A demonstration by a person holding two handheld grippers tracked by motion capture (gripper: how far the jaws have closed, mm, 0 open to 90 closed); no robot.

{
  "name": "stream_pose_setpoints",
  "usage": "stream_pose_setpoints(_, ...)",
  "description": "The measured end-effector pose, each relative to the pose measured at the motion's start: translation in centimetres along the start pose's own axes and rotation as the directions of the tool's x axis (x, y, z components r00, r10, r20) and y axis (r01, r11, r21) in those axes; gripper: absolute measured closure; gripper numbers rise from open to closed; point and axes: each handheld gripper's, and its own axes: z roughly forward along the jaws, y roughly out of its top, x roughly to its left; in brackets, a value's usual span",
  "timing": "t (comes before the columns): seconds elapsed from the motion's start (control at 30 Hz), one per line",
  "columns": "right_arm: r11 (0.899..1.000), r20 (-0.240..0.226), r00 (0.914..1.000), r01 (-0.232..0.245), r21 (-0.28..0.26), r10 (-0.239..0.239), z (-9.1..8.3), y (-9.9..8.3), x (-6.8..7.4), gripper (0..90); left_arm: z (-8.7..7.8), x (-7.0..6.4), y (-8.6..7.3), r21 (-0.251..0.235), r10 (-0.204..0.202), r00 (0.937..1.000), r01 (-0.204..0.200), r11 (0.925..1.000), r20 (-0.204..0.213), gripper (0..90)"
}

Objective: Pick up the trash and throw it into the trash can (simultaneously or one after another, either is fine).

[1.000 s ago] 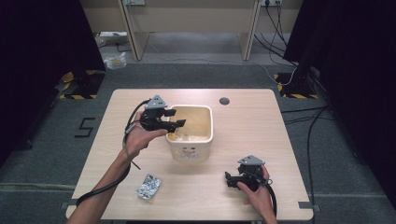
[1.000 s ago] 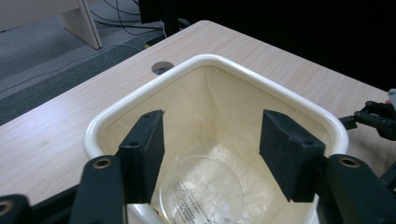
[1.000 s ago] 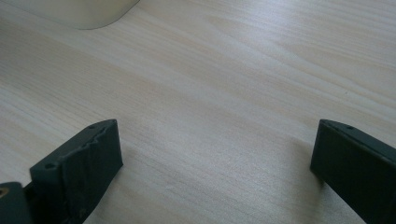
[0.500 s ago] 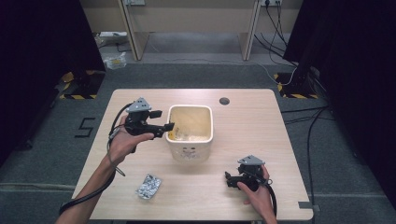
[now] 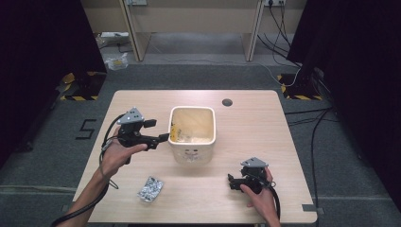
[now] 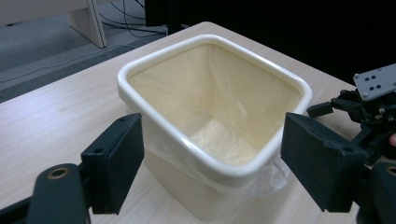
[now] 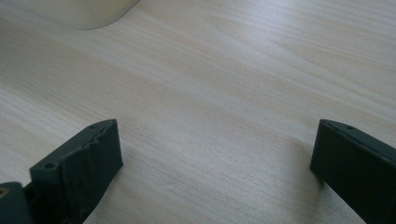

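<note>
Hovering just left of the cream bin [image 5: 192,135], the left gripper [image 5: 152,131] was spread wide, holding nothing. The right gripper [image 5: 231,181] rested, apparently on the table [image 5: 265,123], jaws also apart

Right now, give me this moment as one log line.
left gripper: open, beside bin | right gripper: open, near table | foil wad: on table

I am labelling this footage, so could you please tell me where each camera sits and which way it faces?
High view: above the person's side, facing forward and down on the table; both forearms, left tongs and right tongs show.
Left gripper view: on the left tongs, facing the lined cream bin; two open jaws show.
Right gripper view: on the right tongs, low over bare tabletop; two open jaws show.
Shared: all three show the bin.
</note>
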Motion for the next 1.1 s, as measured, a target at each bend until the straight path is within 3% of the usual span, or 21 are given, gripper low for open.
stream_pose_setpoints(0.63, 1.0, 0.0, 1.0, -0.001, 0.0, 0.001, 0.0, 0.0, 0.0, 2.2, -1.1, -1.8, -4.5, 0.007, 0.013, 0.9991, -0.013, 0.9999, -0.041, 20.3)
stream_pose_setpoints(0.8, 1.0, 0.0, 1.0, -0.001, 0.0, 0.001, 0.0, 0.0, 0.0, 2.2, -1.4, -2.6, -6.8, 0.016, -0.011, 0.998, 0.012, 0.9998, -0.062, 19.8)
stream_pose_setpoints(0.93, 1.0, 0.0, 1.0, -0.001, 0.0, 0.001, 0.0, 0.0, 0.0, 2.2, -1.5, -2.9, -8.1, 0.019, -0.018, 0.9956, 0.019, 0.9996, -0.092, 19.8)
stream_pose_setpoints(1.1, 1.0, 0.0, 1.0, -0.001, 0.0, 0.001, 0.0, 0.0, 0.0, 2.2, -1.5, -3.2, -9.4, 0.031, -0.016, 0.9948, 0.02, 0.9993, -0.101, 19.8)
